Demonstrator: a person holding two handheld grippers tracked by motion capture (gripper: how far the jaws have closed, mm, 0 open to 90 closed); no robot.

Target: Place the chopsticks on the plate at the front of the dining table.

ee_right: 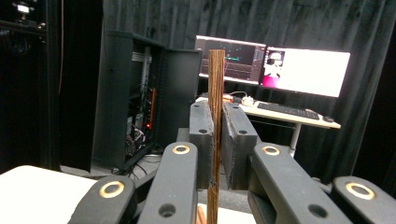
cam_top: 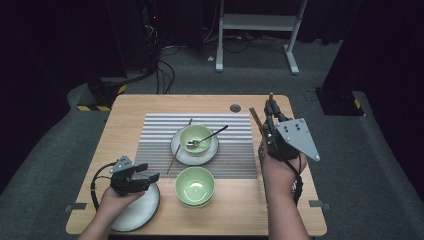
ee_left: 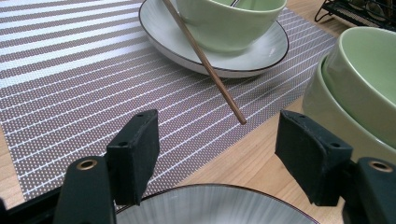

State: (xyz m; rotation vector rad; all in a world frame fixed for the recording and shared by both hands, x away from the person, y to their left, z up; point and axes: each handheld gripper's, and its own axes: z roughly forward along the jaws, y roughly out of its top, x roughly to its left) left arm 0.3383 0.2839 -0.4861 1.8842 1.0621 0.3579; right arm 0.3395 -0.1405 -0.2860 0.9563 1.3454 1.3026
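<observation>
Nearest the person, at the table's [cam_top: 235, 222] front left corner, the left gripper [cam_top: 150, 178] hovers over a grey plate [cam_top: 137, 210] with a dark rim; in the left gripper view its two black jaws stand wide apart with nothing between them, above the plate's far edge [ee_left: 210, 198]. Just right of this plate sits a stack of two empty green bowls [cam_top: 194, 185], seen close at the right edge of the left gripper view [ee_left: 359, 88]. Beyond lies a grey striped placemat [cam_top: 155, 137], on which a second plate [cam_top: 177, 150] carries another green bowl [cam_top: 196, 136]; a dark-handled spoon [cam_top: 210, 136] rests in that bowl, its handle pointing up and right. A wooden chopstick [cam_top: 178, 145] leans across the left rim of that plate, its lower tip [ee_left: 242, 121] down on the placemat near its front edge. At the table's right side, the right gripper [cam_top: 270, 111] is raised, with its grey three-cornered plate on top; its jaws are closed on a second chopstick [ee_right: 215, 126], which stands upright between the pads in the right gripper view. Farthest off in that view are two lit monitors [ee_right: 273, 65] on a desk and a dark equipment cabinet [ee_right: 140, 98].
</observation>
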